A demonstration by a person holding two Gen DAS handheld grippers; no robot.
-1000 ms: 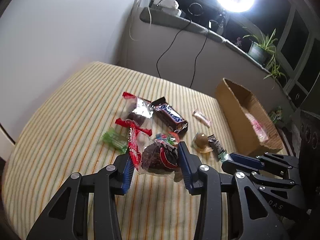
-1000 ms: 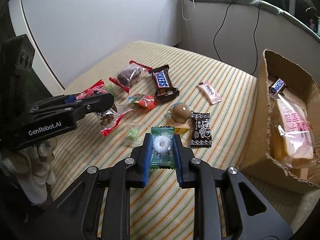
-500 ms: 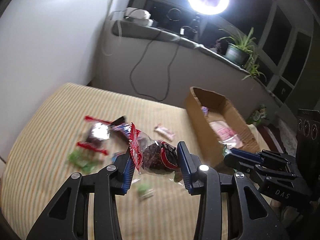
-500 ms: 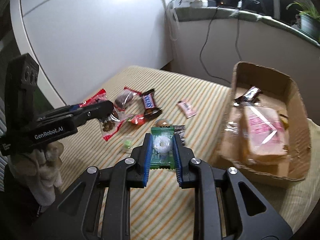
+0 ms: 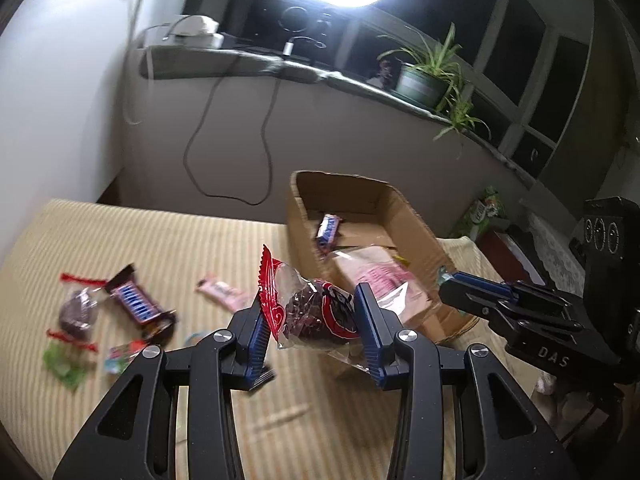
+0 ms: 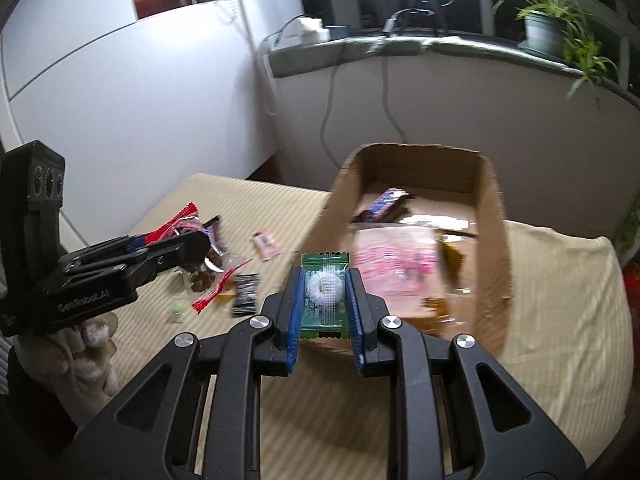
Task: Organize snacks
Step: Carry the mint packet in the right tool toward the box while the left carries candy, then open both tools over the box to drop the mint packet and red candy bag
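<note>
**Two grippers, two snacks, both off the cloth**

Both grippers point down toward the cardboard box (image 6: pixel 494 240) near the striped tablecloth's (image 5: pixel 168 240) far right edge. Left gripper (image 5: pixel 310 322), lettered "GenRobot.AI" in the right wrist view, pinches a clear red-edged packet of dark snacks (image 5: pixel 312 312). Right gripper (image 6: pixel 324 304), marked "DAS", is clamped on a green-wrapped ring candy (image 6: pixel 323 294). A gloved hand (image 6: pixel 86 354) carries the left one. Other wrappers' print is blurred.
</note>
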